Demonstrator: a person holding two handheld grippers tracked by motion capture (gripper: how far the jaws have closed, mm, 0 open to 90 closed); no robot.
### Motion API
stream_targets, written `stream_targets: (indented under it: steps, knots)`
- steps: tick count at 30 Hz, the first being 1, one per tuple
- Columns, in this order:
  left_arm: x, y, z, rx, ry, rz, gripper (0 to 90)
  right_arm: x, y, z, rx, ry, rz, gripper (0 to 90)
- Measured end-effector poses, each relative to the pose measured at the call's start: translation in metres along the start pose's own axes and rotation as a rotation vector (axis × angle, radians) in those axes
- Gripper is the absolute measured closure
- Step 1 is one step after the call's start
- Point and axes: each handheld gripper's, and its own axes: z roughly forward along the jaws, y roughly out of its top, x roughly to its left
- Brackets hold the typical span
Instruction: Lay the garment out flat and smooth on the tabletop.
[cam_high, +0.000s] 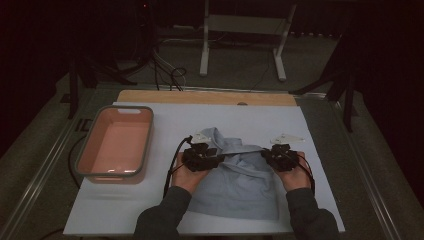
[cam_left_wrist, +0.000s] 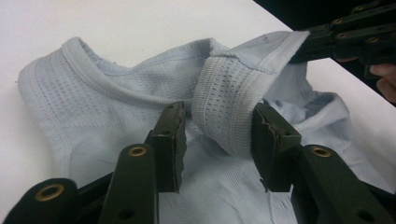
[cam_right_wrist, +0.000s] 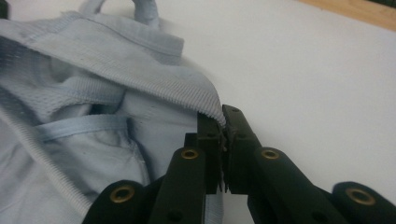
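A pale blue knitted garment (cam_high: 240, 182) lies crumpled on the white table sheet (cam_high: 320, 150) in front of the person. My left gripper (cam_high: 219, 161) is at its left upper edge. In the left gripper view the jaws (cam_left_wrist: 217, 116) stand apart, and a rolled fold of the ribbed band (cam_left_wrist: 224, 102) sits loosely between them. My right gripper (cam_high: 266, 153) is at the garment's right upper edge. Its jaws (cam_right_wrist: 223, 116) are shut on the ribbed hem (cam_right_wrist: 205, 100), which is lifted slightly and stretched taut. The right gripper (cam_left_wrist: 345, 37) also shows far off in the left gripper view, pinching a corner of the cloth.
A pink basin with a grey rim (cam_high: 146, 145) stands at the table's left, nothing inside it. A wooden strip (cam_high: 205, 97) runs along the far edge. Beyond the table are a white stand (cam_high: 242, 30) and cables on the floor. Bare white sheet lies right of the garment.
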Motion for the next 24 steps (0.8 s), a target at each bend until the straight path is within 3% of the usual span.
stream_targets:
  steps: [6,10,15,24]
  knots:
    - [0.005,0.001,-0.008,-0.037,0.014,-0.019,53.2,-0.007,-0.004,0.004,0.012,-0.023,0.039,81.1]
    - [0.01,-0.001,-0.012,-0.038,0.037,-0.032,48.3,-0.012,-0.007,0.006,0.024,-0.057,0.069,64.5]
    - [0.014,-0.005,-0.015,-0.035,0.057,-0.041,44.9,-0.011,-0.008,0.005,0.015,-0.072,0.072,51.8]
    - [0.027,-0.014,-0.024,-0.04,0.085,-0.07,42.5,-0.008,-0.008,-0.011,-0.051,-0.063,0.051,44.5]
